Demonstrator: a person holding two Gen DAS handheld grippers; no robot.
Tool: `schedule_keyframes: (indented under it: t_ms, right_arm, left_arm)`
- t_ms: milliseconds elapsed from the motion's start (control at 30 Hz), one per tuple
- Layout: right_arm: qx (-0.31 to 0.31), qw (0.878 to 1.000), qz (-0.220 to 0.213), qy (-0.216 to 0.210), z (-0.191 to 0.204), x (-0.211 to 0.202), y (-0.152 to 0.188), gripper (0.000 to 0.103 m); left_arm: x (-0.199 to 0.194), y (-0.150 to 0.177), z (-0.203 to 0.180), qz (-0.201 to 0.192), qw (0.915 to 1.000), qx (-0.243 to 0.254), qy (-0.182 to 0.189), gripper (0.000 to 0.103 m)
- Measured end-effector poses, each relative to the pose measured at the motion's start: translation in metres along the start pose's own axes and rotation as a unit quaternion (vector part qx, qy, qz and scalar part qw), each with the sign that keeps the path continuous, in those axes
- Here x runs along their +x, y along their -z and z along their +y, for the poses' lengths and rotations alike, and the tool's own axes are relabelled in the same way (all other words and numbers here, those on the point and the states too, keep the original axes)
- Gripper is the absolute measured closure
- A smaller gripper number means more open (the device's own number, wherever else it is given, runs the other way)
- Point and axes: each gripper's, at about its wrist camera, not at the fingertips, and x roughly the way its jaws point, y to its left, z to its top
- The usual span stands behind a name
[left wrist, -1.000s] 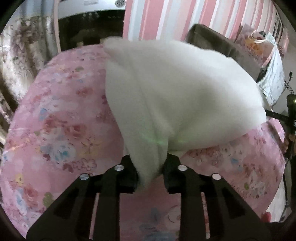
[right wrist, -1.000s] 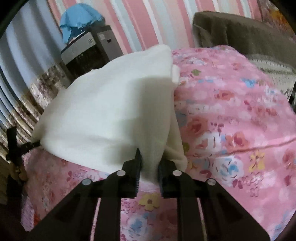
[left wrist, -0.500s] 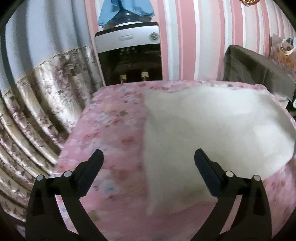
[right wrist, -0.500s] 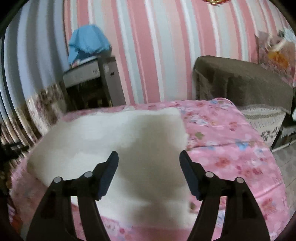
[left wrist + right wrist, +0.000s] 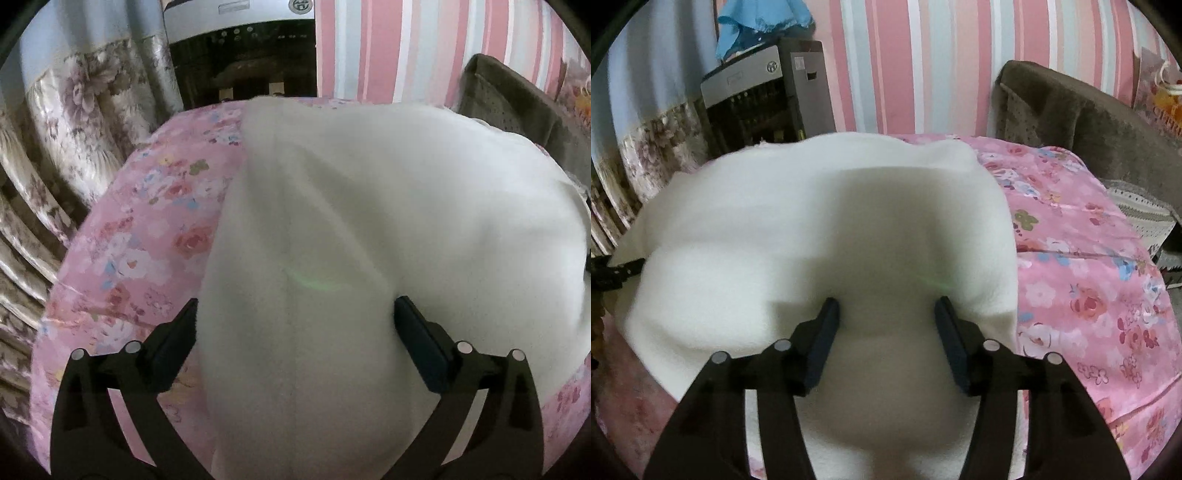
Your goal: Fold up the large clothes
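A large white fleece garment point(image 5: 388, 206) lies spread on the pink floral cloth point(image 5: 147, 221) that covers the table. My left gripper point(image 5: 295, 306) is open, its jaws wide apart on either side of a raised ridge of the white cloth near its left edge. In the right wrist view the same garment point(image 5: 775, 221) fills the middle and left. My right gripper point(image 5: 886, 306) is open too, with its jaws astride a hump of the cloth near the garment's right edge.
A dark appliance point(image 5: 240, 55) stands behind the table, draped with a blue cloth point(image 5: 757, 22). A floral curtain point(image 5: 55, 129) hangs at the left. A brown sofa point(image 5: 1089, 122) stands at the right. The wall point(image 5: 923, 55) is pink striped.
One second ago both grippers were shut on the white cloth and held it up. They let it go, pulled back, and now sit open and low over the garment's near edge.
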Motion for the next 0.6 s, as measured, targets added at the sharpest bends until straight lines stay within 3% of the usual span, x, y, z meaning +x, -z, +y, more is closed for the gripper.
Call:
schedule_keyframes:
  t_ms: [67,133,233,300,400,600]
  right_arm:
    - [0.013,1.000,-0.012,-0.017,-0.001,-0.016,0.001,0.045]
    - [0.030,0.998,-0.032,-0.034,0.001,-0.033,0.003,0.022]
    - [0.053,0.994,-0.082,-0.045,0.001,-0.067,0.009,0.006]
    - [0.068,0.991,-0.107,-0.041,-0.001,-0.086,0.012,0.002]
    - [0.088,0.990,-0.106,-0.035,-0.004,-0.092,0.015,0.002]
    - [0.079,0.992,-0.085,0.040,0.000,-0.081,0.028,0.002]
  left_arm:
    - [-0.015,0.000,-0.002,-0.012,0.9999,0.003,-0.007,0.003]
    - [-0.033,0.000,-0.001,-0.025,0.9996,0.000,-0.014,0.003]
    - [-0.062,-0.004,-0.001,-0.053,0.9984,-0.012,-0.017,0.003]
    - [-0.080,-0.007,-0.009,-0.076,0.9969,-0.005,-0.018,0.003]
    - [-0.098,-0.008,-0.031,-0.093,0.9955,0.014,0.008,0.003]
    - [-0.097,-0.008,-0.075,-0.099,0.9943,0.013,0.036,0.003]
